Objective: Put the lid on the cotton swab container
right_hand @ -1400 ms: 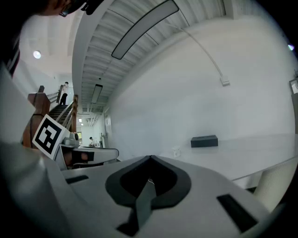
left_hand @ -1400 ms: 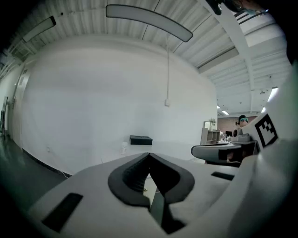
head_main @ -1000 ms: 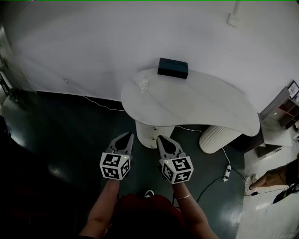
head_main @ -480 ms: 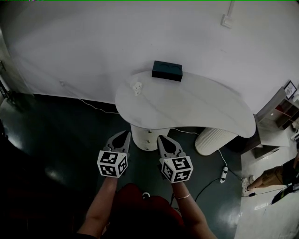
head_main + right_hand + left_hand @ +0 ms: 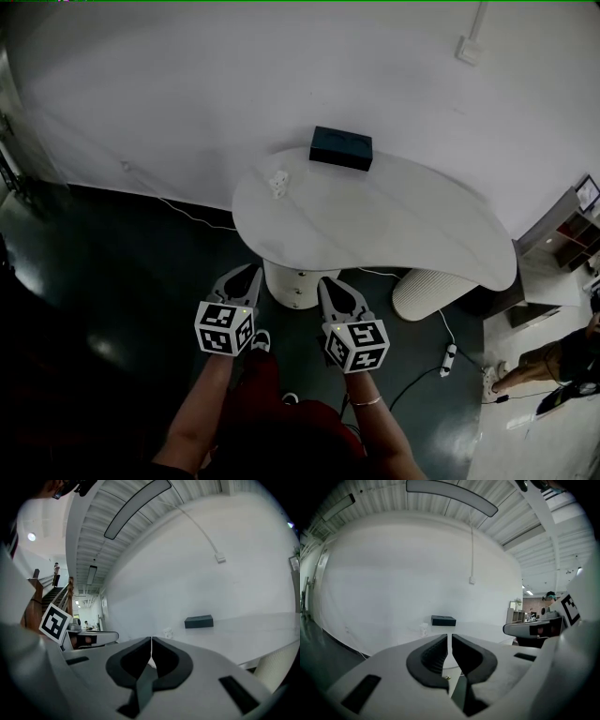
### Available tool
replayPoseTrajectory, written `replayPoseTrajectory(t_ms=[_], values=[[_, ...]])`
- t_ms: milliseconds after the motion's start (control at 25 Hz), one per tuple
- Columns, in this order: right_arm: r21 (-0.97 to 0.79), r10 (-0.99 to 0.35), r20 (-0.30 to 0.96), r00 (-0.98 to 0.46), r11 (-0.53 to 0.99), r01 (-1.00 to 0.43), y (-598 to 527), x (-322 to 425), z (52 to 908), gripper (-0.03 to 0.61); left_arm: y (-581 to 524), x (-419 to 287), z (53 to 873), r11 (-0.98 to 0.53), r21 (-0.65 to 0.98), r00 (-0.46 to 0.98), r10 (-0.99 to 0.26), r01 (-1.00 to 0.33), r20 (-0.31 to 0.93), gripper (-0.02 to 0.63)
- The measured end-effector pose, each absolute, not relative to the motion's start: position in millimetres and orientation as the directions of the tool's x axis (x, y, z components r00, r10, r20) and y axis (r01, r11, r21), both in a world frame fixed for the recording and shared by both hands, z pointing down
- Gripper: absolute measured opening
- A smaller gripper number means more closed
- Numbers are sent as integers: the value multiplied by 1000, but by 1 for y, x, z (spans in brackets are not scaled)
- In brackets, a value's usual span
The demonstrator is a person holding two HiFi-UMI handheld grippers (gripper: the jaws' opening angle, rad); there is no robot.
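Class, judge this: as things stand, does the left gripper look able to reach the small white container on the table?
Probably not yet. The left gripper hangs over the floor, short of the table, and the container sits toward its far side. Nothing blocks the way.

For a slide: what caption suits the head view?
Shut, the left claw and right claw face a curved white table with dark rectangular box and small white container.
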State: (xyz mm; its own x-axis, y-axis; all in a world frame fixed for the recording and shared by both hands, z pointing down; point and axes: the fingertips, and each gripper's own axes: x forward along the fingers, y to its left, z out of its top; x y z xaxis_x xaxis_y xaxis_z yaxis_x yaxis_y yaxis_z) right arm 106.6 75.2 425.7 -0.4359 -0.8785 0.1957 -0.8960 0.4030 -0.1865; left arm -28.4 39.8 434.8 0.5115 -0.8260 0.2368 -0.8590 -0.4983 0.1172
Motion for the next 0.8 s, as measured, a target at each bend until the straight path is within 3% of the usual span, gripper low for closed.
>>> replayPoseTrajectory(t_ms=[600, 800], values=[[-187, -882, 241, -406, 368, -911, -36, 88, 443, 16, -81, -38, 464, -541, 150, 560, -782, -828, 274, 31], [-180, -886, 256, -386, 349, -920, -77, 80, 444, 17, -126, -39, 470, -573, 155, 591, -751, -805, 293, 80]])
